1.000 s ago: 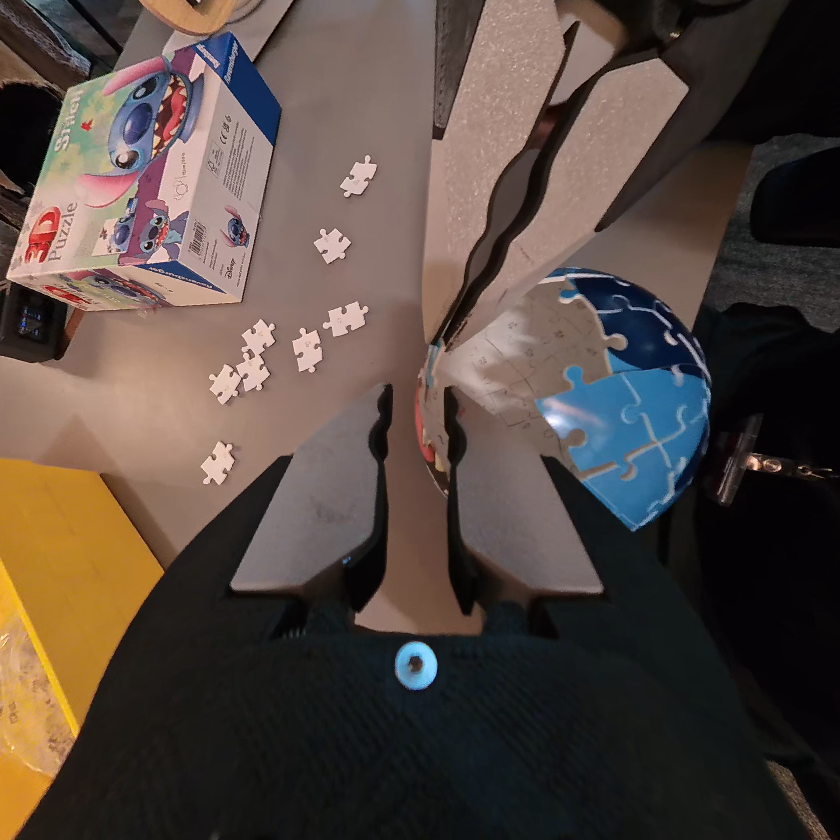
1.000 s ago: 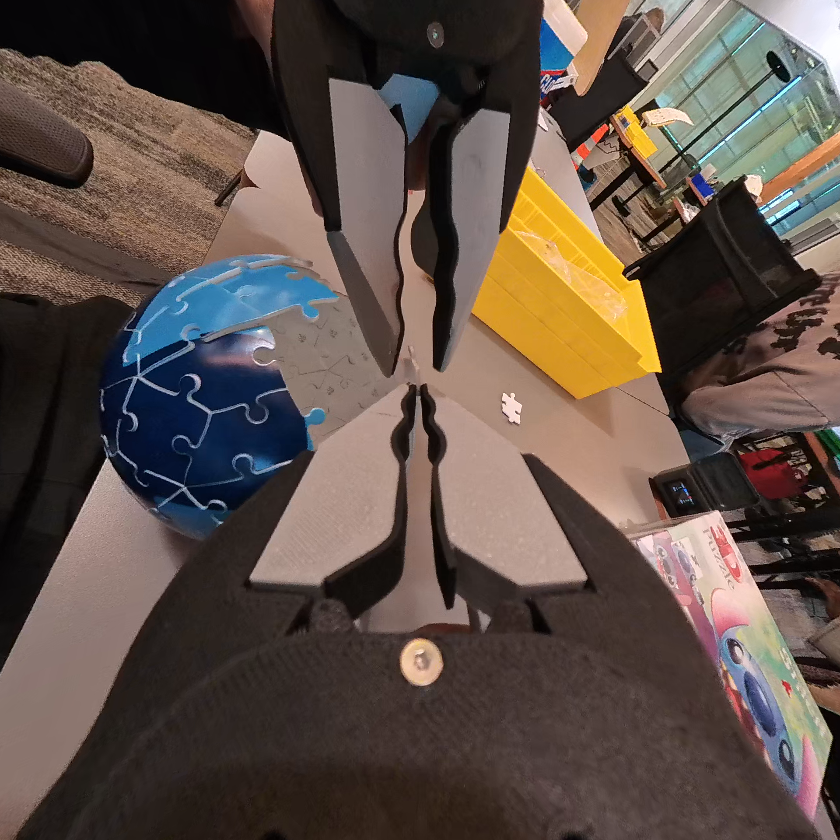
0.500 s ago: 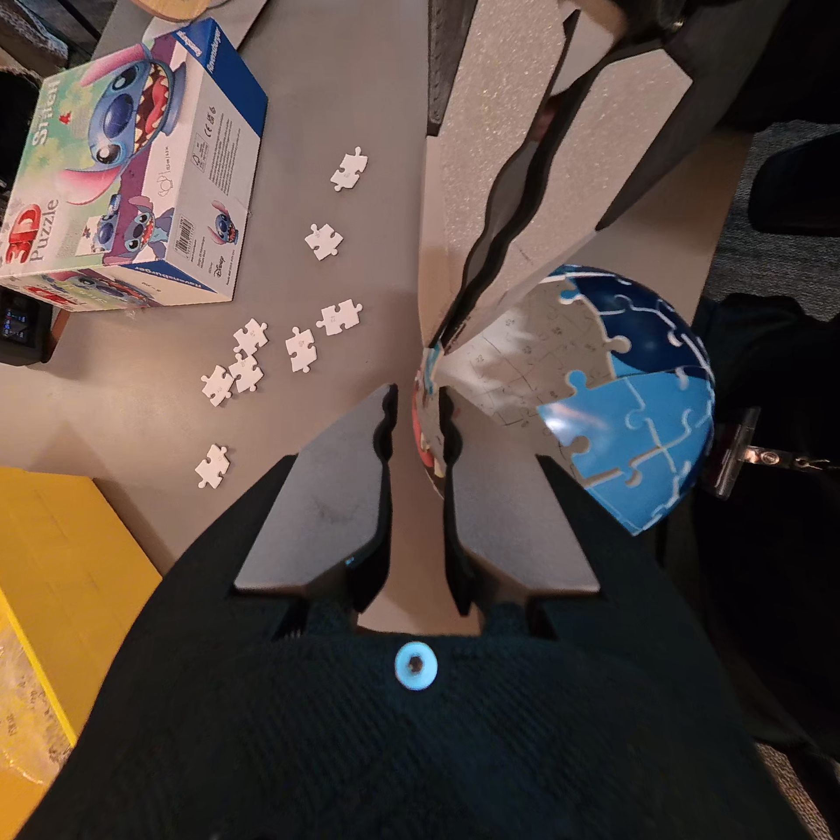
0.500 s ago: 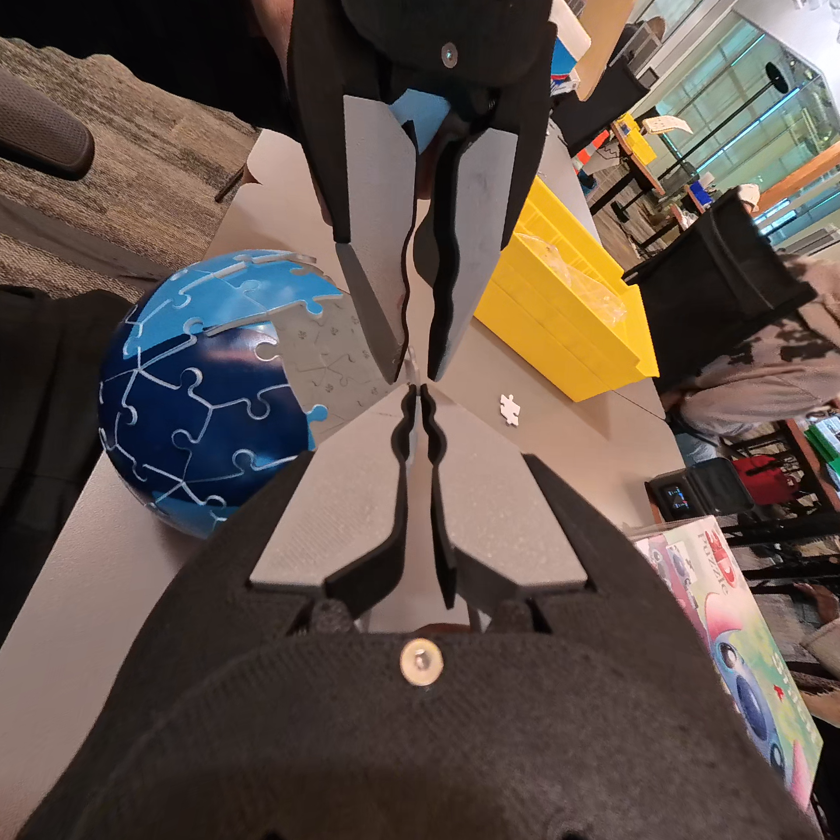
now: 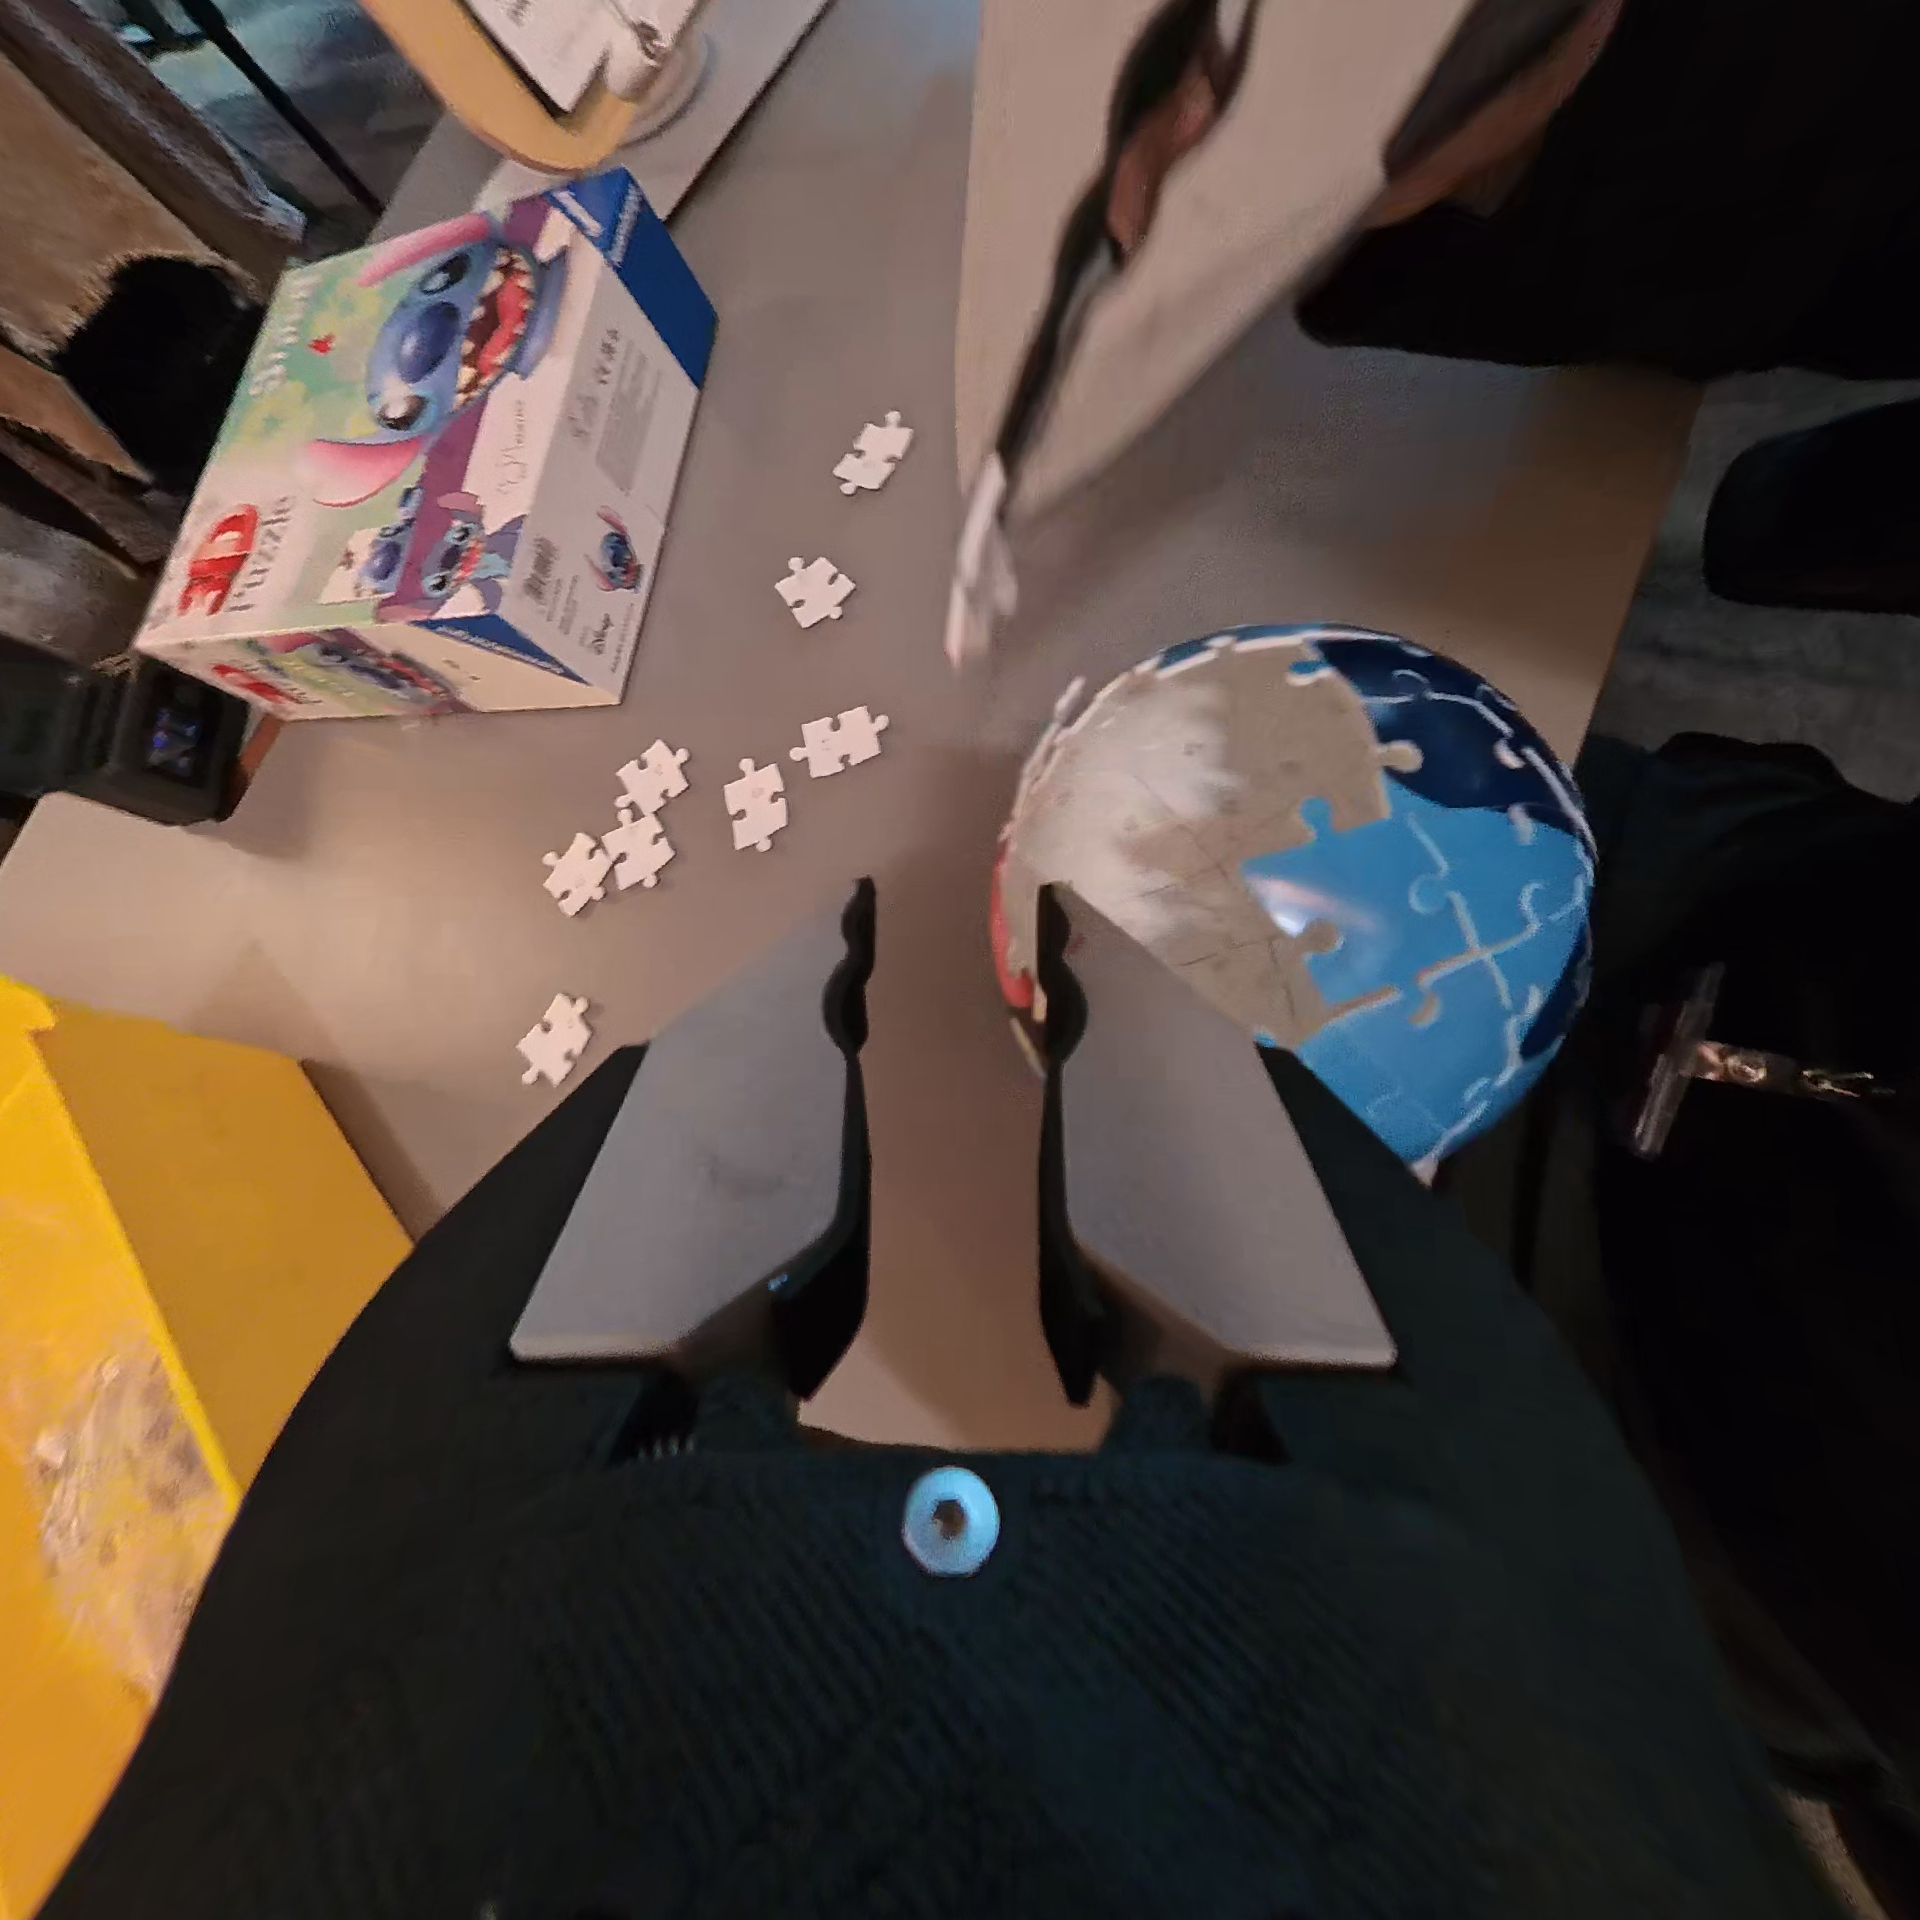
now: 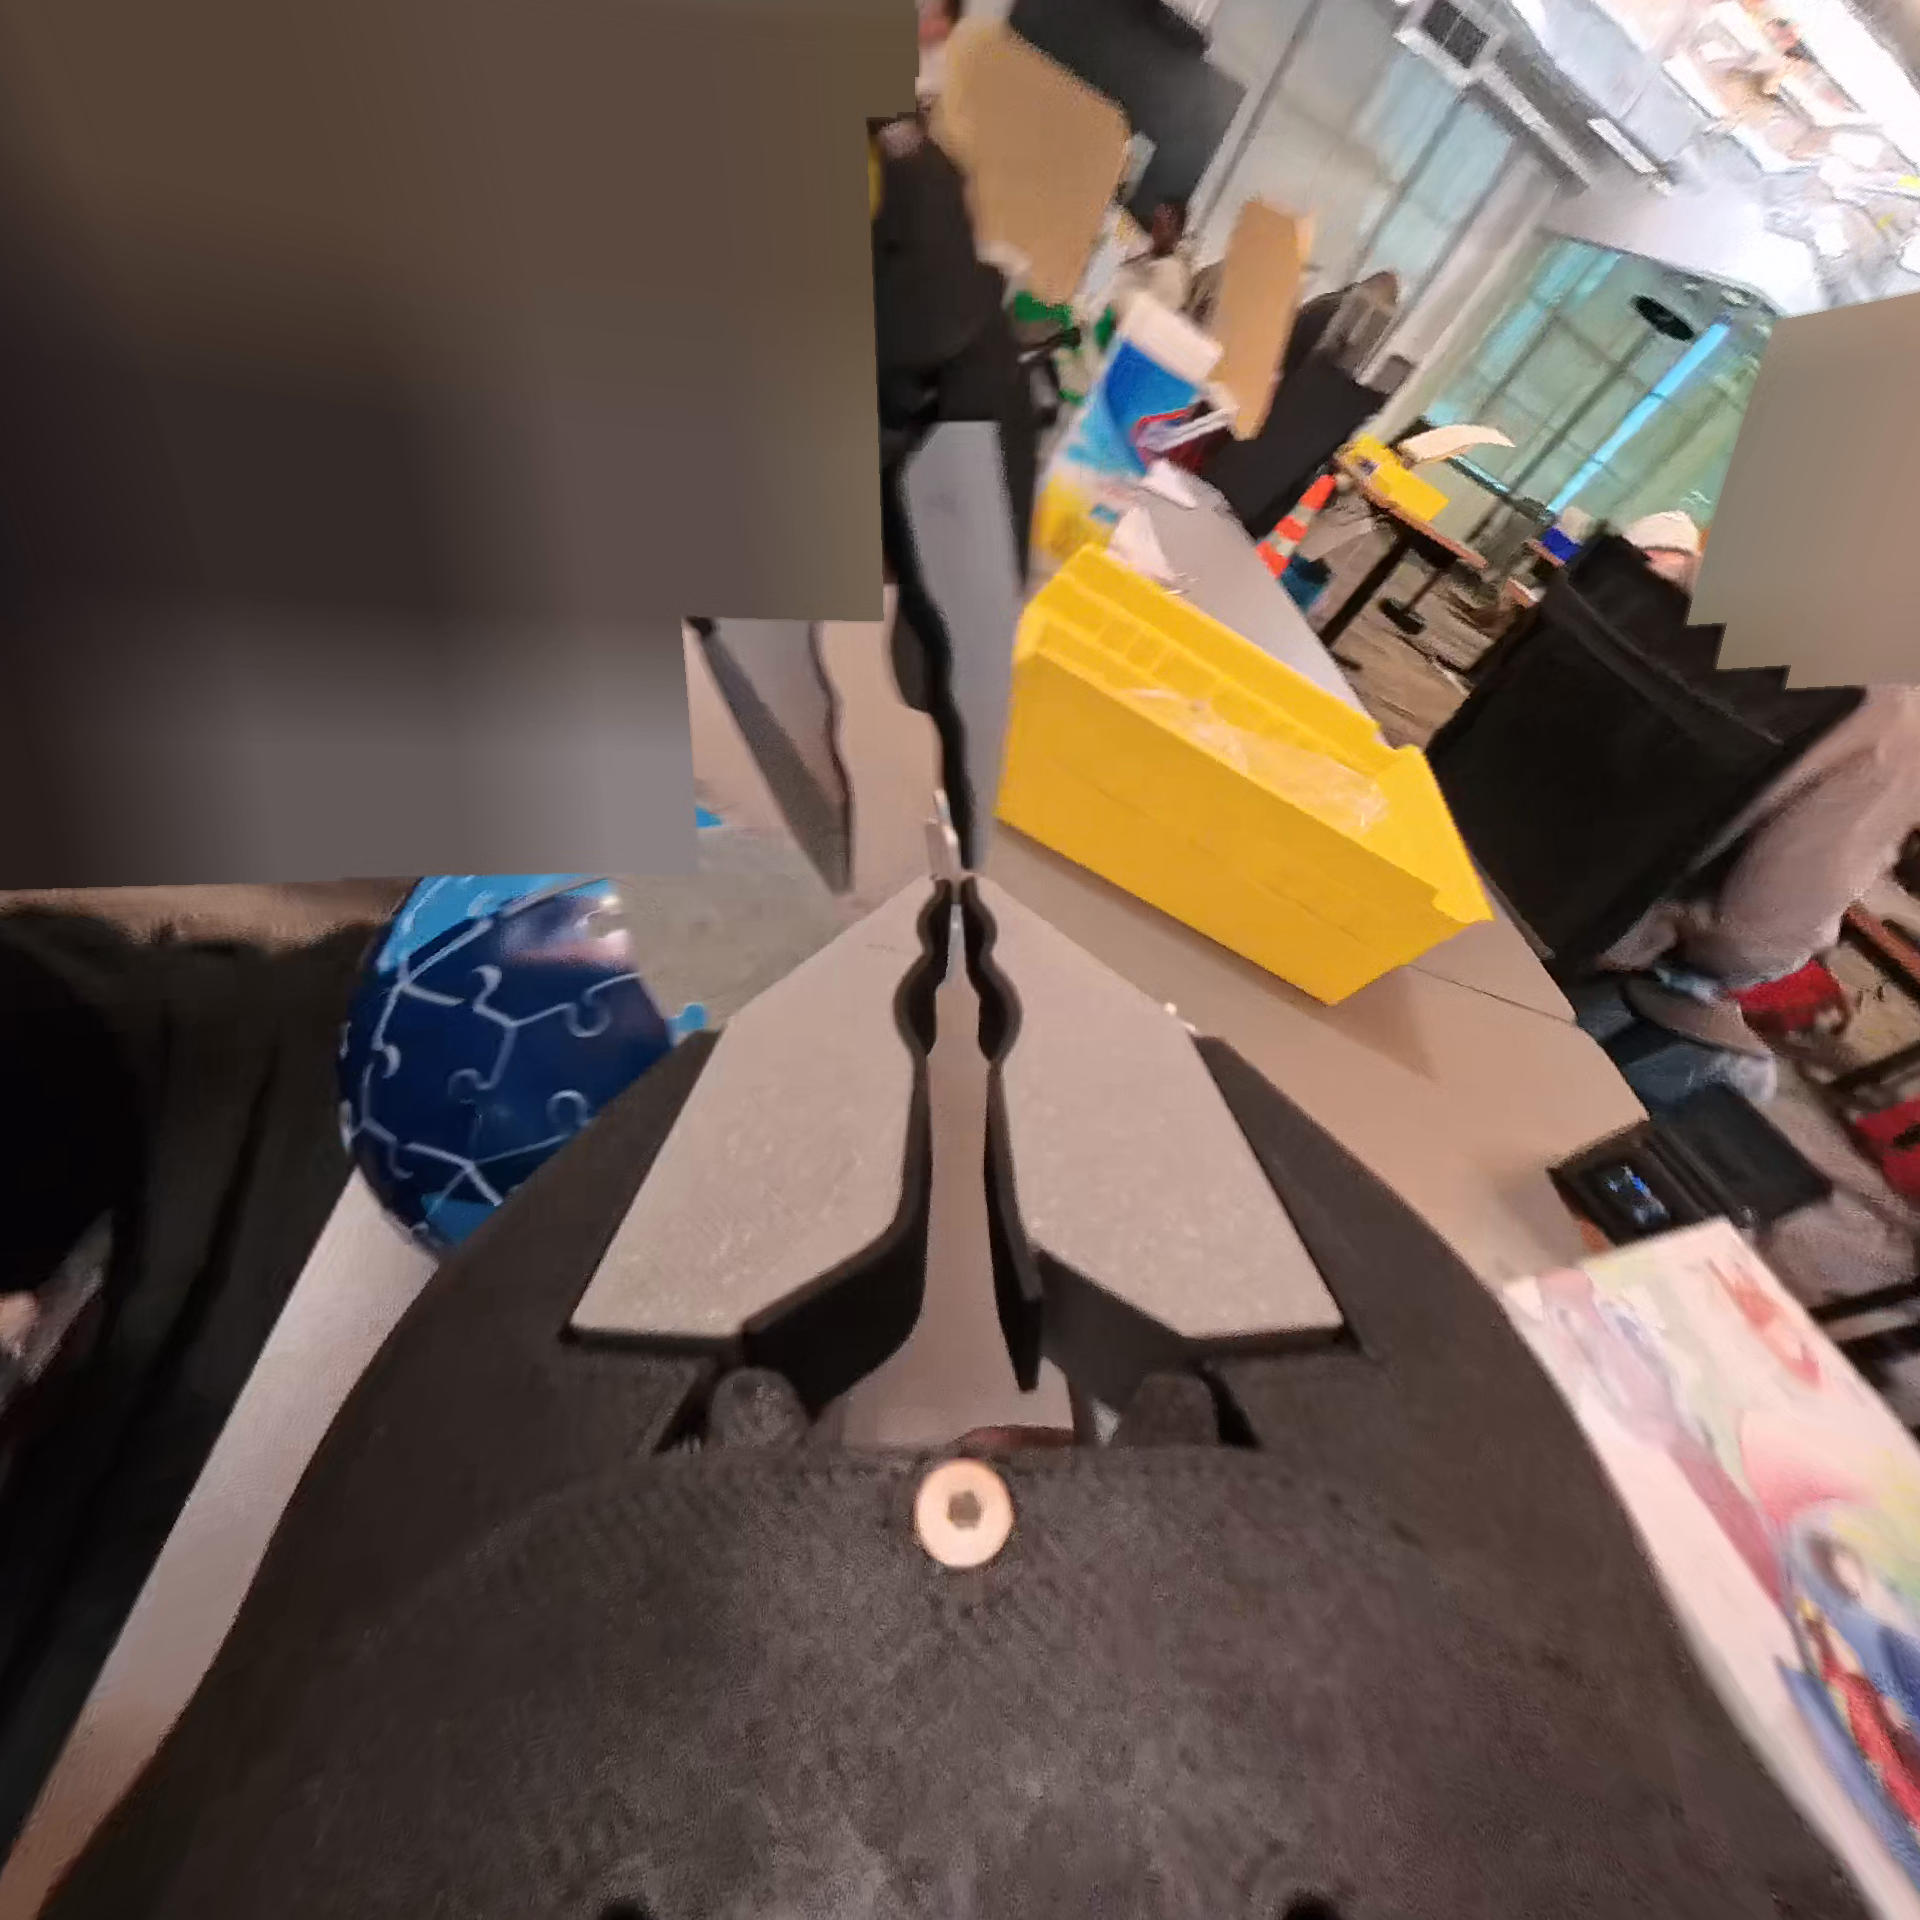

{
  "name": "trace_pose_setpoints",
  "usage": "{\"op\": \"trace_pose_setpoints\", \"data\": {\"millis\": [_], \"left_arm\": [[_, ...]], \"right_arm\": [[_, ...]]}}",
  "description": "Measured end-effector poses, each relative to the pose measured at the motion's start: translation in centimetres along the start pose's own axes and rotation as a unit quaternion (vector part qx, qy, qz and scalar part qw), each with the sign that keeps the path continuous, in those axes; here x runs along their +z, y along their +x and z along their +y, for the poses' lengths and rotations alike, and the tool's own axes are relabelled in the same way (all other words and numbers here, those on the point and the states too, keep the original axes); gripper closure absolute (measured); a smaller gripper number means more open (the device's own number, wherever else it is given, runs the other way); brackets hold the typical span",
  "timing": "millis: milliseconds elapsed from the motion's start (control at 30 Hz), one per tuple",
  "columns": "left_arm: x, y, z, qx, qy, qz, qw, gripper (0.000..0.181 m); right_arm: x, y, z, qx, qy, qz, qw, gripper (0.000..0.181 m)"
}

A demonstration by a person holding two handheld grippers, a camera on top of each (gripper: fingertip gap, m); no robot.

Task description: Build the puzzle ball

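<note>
Right gripper (image 6: 951, 891) pinched a thin white puzzle piece (image 5: 982, 566), my left gripper (image 5: 951, 914) stood spread beside the hollow, fragile puzzle ball (image 5: 1351, 883), best held by its finished blue shell.

— What do we see around the grey worktop (image 5: 852, 270)?

— Beyond its far edge we find brownish carpet (image 5: 73, 208). Further tables (image 6: 1423, 530) stand behind the worktop, an orange cone (image 6: 1294, 530) beside them.

— And the light?

— Behind those tables we see tall glazed windows (image 6: 1590, 343), bright with daylight, and pale ceiling fittings (image 6: 1704, 73) above them. People (image 6: 1340, 322) stand blurred near the windows.
</note>
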State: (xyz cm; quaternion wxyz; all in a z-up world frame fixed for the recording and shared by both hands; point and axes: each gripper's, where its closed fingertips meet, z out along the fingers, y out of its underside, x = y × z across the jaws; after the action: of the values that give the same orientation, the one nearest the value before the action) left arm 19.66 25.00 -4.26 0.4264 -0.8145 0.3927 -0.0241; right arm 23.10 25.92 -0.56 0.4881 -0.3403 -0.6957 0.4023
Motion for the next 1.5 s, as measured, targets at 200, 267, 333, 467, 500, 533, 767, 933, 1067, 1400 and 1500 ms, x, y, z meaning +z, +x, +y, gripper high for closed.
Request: {"op": "trace_pose_setpoints", "data": {"millis": [200, 267, 333, 467, 500, 533, 767, 933, 1067, 1400, 1500], "left_arm": [[-3.6, -0.2, 1.9, -0.071, 0.065, 0.034, 0.995, 0.121], [-4.0, 0.7, 2.5, -0.081, 0.095, 0.050, 0.991, 0.112], [-3.6, 2.1, 3.5, -0.082, 0.099, 0.069, 0.989, 0.098], [-1.4, 3.9, 5.5, -0.064, 0.089, 0.074, 0.991, 0.082], [-0.8, 4.1, 5.7, -0.063, 0.090, 0.073, 0.991, 0.080], [-0.3, 4.5, 5.8, -0.064, 0.096, 0.080, 0.990, 0.079], [0.8, 5.0, 7.0, -0.067, 0.090, 0.094, 0.989, 0.071], [0.4, 6.1, 6.3, -0.086, 0.122, 0.117, 0.982, 0.071], [1.0, 6.2, 6.3, -0.086, 0.121, 0.092, 0.985, 0.071], [1.5, 7.2, 6.1, -0.094, 0.116, 0.078, 0.986, 0.079], [1.4, 7.5, 6.0, -0.097, 0.118, 0.083, 0.985, 0.080]], "right_arm": [[-2.7, 5.5, 7.6, 0.171, -0.120, 0.051, 0.977, 0.181], [-2.8, 5.3, 10.8, 0.197, -0.182, 0.047, 0.962, 0.181], [-2.9, 4.3, 13.4, 0.234, -0.231, 0.024, 0.944, 0.181], [-3.1, 2.3, 17.6, 0.287, -0.305, -0.018, 0.908, 0.181], [-3.1, 2.1, 17.9, 0.294, -0.311, -0.026, 0.903, 0.174], [-3.1, 1.8, 17.7, 0.301, -0.313, -0.036, 0.900, 0.169], [-2.9, 1.6, 11.1, 0.285, -0.322, -0.100, 0.897, 0.164], [-0.6, 1.3, 6.1, 0.284, -0.303, -0.160, 0.896, 0.163], [1.2, -0.7, 4.7, 0.277, -0.344, -0.208, 0.873, 0.162], [1.7, -2.4, 6.5, 0.194, -0.530, -0.204, 0.800, 0.170], [1.8, -2.5, 6.7, 0.178, -0.562, -0.199, 0.783, 0.169]]}}
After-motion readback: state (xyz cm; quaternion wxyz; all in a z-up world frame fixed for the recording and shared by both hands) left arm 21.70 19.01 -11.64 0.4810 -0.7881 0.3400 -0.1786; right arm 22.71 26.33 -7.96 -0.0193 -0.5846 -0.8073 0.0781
